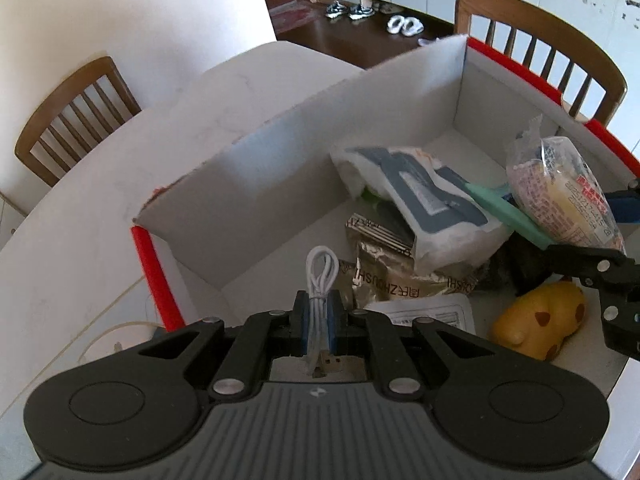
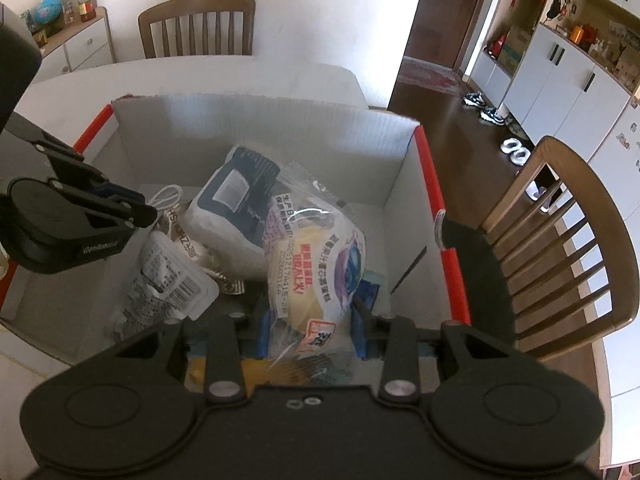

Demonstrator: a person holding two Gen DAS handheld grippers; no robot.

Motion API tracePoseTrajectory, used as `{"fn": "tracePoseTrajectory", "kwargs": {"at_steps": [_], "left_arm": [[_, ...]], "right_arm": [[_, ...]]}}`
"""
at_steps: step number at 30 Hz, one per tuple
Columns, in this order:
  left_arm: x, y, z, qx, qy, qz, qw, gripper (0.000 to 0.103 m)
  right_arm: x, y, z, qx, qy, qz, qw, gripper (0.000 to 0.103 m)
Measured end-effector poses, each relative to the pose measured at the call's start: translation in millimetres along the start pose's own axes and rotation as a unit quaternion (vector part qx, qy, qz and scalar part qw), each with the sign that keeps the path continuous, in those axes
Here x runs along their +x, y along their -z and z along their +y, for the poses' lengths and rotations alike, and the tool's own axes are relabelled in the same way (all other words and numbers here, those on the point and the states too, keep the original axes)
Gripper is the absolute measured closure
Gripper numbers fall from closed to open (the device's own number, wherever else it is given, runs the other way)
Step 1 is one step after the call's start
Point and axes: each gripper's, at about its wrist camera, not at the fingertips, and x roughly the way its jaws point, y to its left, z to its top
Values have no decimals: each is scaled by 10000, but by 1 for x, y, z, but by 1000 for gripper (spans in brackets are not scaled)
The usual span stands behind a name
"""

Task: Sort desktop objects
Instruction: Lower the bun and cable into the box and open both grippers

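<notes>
Two things are hanging over the box (image 1: 460,92) at once — a coiled white cable (image 1: 320,280) and a clear snack bag (image 2: 316,256). The left claw (image 1: 319,316) is clenching the cable between its blue pads, the loop poking forward and the USB plug dangling behind, near the box's near corner. The right claw (image 2: 312,316) is gripping the bag by its lower part, so most of the bag is standing free above the pile.

Inside, a blue-and-white pack (image 1: 424,200), foil sachets (image 1: 384,264), a green stick (image 1: 508,210), a white label packet (image 1: 432,312) and a yellow toy (image 1: 540,320) are already crowding the floor.

Risks, as I judge them: the slick film could be slipping out of the pads, since the hold is low and the weight is sitting high. The cable could be uncoiling on release and trailing over the red rim (image 1: 158,276) onto the table (image 1: 80,240). The claws are working close together, so a careless lowering could be knocking one against the other or pushing the pile about.
</notes>
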Motion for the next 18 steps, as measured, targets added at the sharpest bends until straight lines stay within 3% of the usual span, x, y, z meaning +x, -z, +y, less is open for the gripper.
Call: {"fn": "tracePoseTrajectory", "kwargs": {"at_steps": [11,18], "left_arm": [[12,0,-3,7,93,255,9996,95],[10,2,-3,-44,178,225,9996,95]], "right_arm": [[10,3,-2,34,-9,82,10000,64],[9,3,-2,45,-90,138,9999,58]]}}
